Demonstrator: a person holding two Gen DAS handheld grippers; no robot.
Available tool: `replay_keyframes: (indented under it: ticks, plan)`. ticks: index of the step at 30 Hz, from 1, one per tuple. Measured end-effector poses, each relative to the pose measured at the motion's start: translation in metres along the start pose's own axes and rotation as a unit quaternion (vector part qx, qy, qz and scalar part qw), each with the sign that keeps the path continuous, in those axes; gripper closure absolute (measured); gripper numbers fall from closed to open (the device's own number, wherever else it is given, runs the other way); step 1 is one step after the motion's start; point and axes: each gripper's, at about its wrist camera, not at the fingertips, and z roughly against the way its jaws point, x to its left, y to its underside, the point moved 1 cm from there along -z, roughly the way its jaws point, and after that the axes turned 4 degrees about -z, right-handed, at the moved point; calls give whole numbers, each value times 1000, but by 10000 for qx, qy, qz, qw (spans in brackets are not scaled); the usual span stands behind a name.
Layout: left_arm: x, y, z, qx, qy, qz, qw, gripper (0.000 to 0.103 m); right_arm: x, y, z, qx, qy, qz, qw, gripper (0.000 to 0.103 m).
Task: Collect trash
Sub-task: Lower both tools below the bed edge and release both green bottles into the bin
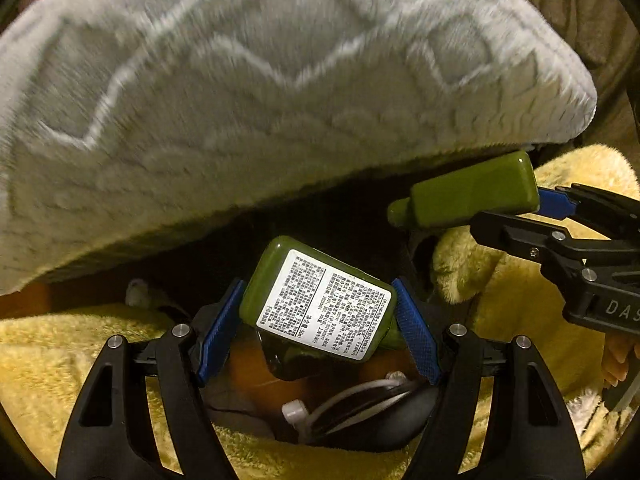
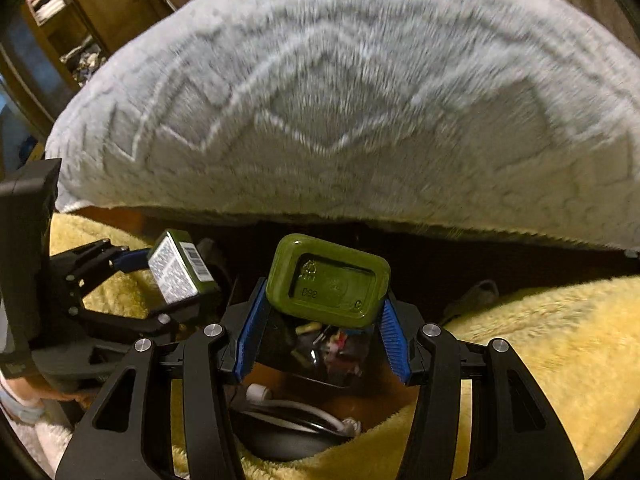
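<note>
Two green plastic bottles are held, one in each gripper. In the left wrist view my left gripper (image 1: 318, 294) is shut on a green bottle with a white printed label (image 1: 320, 304). At the right of that view my right gripper (image 1: 520, 210) is shut on the other green bottle (image 1: 472, 194), lying sideways. The right wrist view shows the right gripper (image 2: 324, 300) clamping that bottle (image 2: 328, 280) bottom-up, above a dark bin (image 2: 320, 356) with mixed scraps inside. The left gripper (image 2: 160, 284) and its labelled bottle (image 2: 180, 268) are at the left.
A big grey fluffy pillow (image 1: 260, 100) hangs over the far side. A yellow fleece blanket (image 2: 520, 340) surrounds the gap. A white cable (image 2: 288, 404) and a black round object (image 1: 380, 420) lie near the bin. A person's hand (image 1: 616, 360) shows at the right edge.
</note>
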Motion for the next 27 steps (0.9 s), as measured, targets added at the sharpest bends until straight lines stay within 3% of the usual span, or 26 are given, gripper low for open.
replay_keyframes:
  ticks: [5,6,7,16,18,22,27]
  plan:
    - [7,1,-21,291,35,98,9995,33,-4,-4,-24,480,-260,-111,9984,50]
    - [9,1,-24,327,39,104,9994,33,-5,-4,-27,508,-254,-123,9983,50]
    - [11,-2,-27,366,44,111,9993,33,-5,-5,-30,441,39,-165,9989,50]
    - [18,-3,-42,591,141,210,9979,30,-10,-5,-45,533,-85,-261,9982,48]
    - [20,-2,-42,566,143,238,9980,23,-10,-6,-46,519,-124,-278,9982,45]
    - [21,-4,-36,527,93,255,9982,19,-16,-13,-34,398,-112,-365,9985,36]
    - [19,-9,-15,310,57,225,9992,19,-19,-22,3,-126,63,-253,9996,26]
